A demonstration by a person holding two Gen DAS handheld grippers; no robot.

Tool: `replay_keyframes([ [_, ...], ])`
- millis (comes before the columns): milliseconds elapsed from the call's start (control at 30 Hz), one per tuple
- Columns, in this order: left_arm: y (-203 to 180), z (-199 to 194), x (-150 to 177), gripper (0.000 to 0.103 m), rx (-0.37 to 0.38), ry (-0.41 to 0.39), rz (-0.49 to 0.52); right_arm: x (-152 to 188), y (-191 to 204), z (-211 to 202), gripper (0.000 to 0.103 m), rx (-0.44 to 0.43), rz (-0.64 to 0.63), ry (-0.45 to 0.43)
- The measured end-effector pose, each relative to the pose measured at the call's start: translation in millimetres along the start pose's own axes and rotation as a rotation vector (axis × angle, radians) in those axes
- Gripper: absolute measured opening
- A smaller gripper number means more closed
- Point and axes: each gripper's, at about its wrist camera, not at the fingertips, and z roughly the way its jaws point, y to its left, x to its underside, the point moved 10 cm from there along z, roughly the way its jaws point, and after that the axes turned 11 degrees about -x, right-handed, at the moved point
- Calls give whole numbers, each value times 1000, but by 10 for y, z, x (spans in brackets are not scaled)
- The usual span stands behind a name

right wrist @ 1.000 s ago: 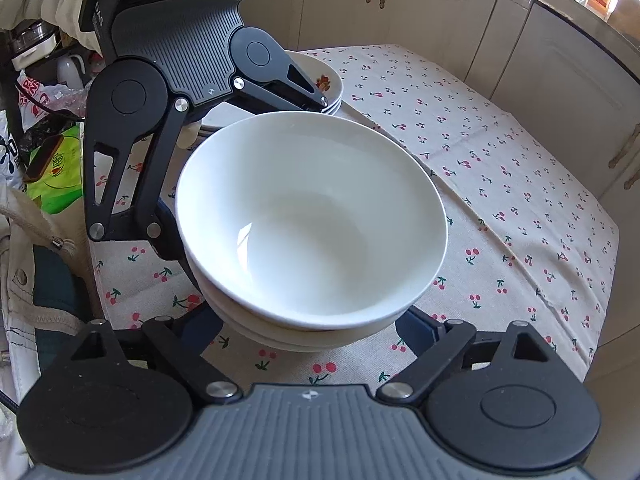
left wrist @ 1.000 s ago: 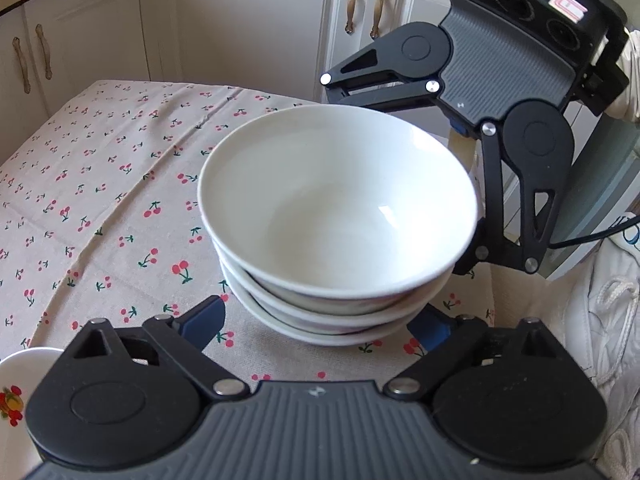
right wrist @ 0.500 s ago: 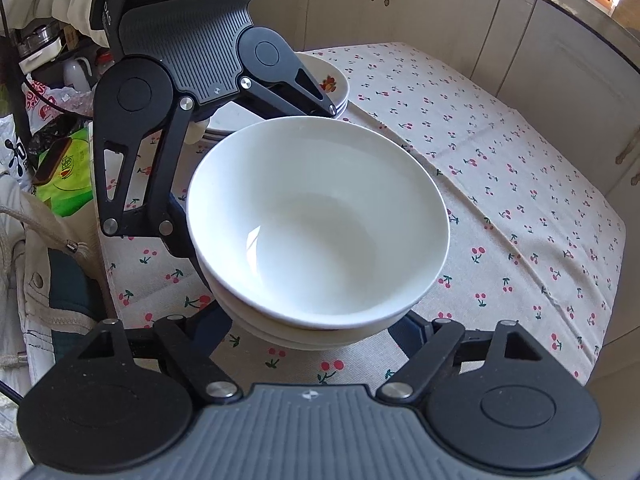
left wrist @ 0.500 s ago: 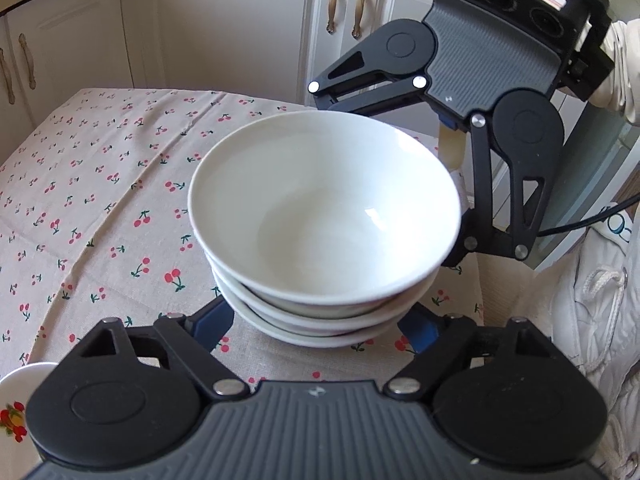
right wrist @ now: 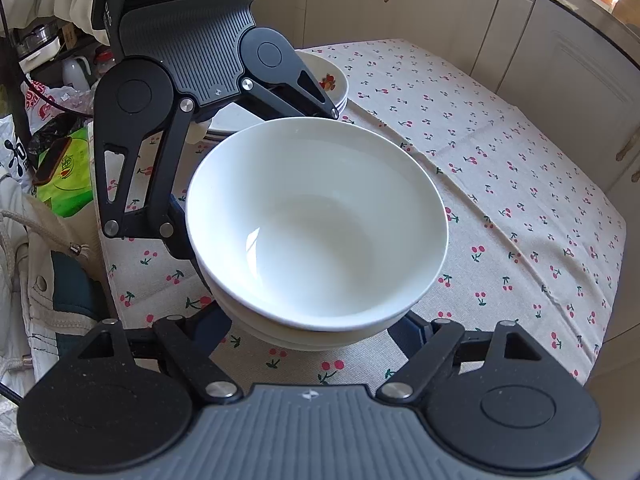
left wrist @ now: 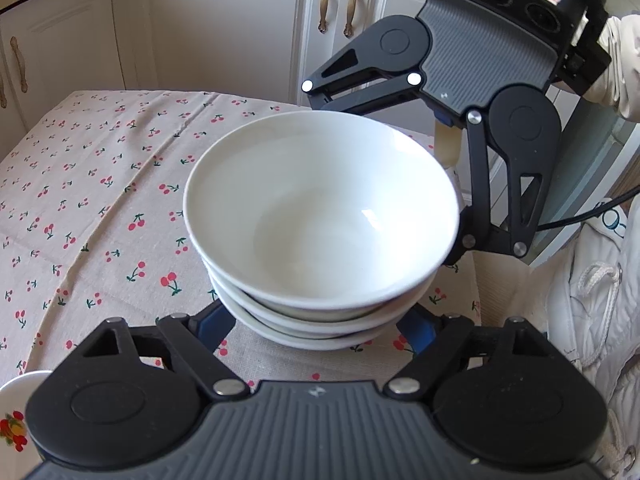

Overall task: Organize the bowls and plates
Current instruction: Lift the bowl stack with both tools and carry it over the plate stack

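Note:
A stack of three plain white bowls [left wrist: 320, 216] fills the middle of both views [right wrist: 316, 220], above the cherry-print tablecloth [left wrist: 92, 208]. My left gripper [left wrist: 316, 328] has its blue fingers spread wide against the lower bowls from the near side. My right gripper [right wrist: 312, 328] does the same from the opposite side, and shows in the left wrist view [left wrist: 452, 208] behind the stack. Both grippers clasp the stack between them. Whether the stack touches the cloth is hidden.
A pile of plates with a fruit print [right wrist: 328, 80] stands behind the left gripper near the table edge; its rim shows in the left wrist view [left wrist: 12, 412]. White cabinets [left wrist: 224, 28] ring the table. Bags and clutter [right wrist: 60, 160] lie beside the table.
Both grippers and the bowl stack have shifted together across the table, away from the fruit-print plates. The grip on the stack is unchanged.

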Motion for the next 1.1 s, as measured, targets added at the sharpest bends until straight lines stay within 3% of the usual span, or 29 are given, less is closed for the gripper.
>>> replay_keyframes([
  [633,-18,-131,-37,85,-47,-18,-2,-75,51,-82,87,21,-27,4],
  [867,74,-446,-72,84,-107,-67,-12,-341,125,-232,87,52,-87,-1],
  [1100,278,-822,111,84,-189,-78,-44,-761,249,-179,87,51,-176,-6],
])
